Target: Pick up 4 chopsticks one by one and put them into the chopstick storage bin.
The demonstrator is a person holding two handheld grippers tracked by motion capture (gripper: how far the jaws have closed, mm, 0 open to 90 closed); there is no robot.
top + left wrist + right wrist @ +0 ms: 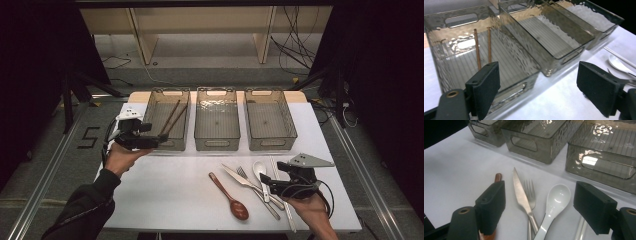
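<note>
Sorting cutlery into bins. The left claw (161, 137), jaws wide and empty, sits beside the left bin (150, 107) holding the chopsticks (171, 118). The right claw (263, 182), also wide, hovers over knife (520, 192), fork (530, 192) and white spoon (555, 200) on the worktop (170, 185); it should straddle one handle before closing.

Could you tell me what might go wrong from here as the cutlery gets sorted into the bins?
1. The knife, fork and white spoon overlap near their handles, so closing the open right gripper there may grab or drag more than one.
2. The brown chopsticks lean on the left bin's far wall; another drop could knock them.
3. The left gripper sits close to that bin's front and might nudge it.
</note>
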